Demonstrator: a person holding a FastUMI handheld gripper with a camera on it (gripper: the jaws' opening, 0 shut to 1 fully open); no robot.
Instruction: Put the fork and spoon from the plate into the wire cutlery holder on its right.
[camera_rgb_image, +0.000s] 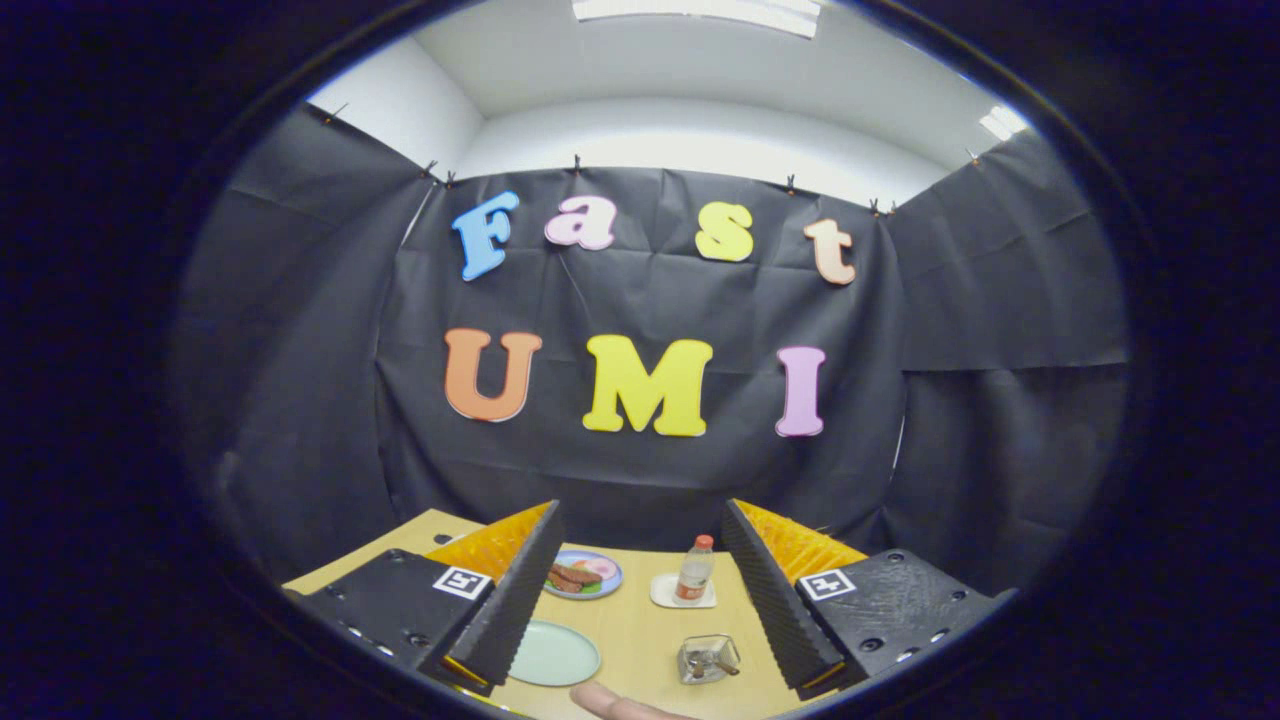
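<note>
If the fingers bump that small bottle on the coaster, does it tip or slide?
Likely tips: the bottle is tall and narrow, upright on a small white coaster. It looks like light plastic, so a nudge near the cap may topple it. Once down, its round body could roll on the table. The gripper is open, well short of it.

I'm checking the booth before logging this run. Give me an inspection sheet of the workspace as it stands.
Surface: light wooden table.
Job's things: pale green plate looks bare; wire cutlery holder to its right already holds utensils, kind unclear.
Clutter: plate of food; small bottle on a white coaster; a fingertip at the near edge.
Grippers: gripper open, holding nothing, raised over the table.
Cables: nothing seen.
Surroundings: black cloth walls, ceiling light.
</note>
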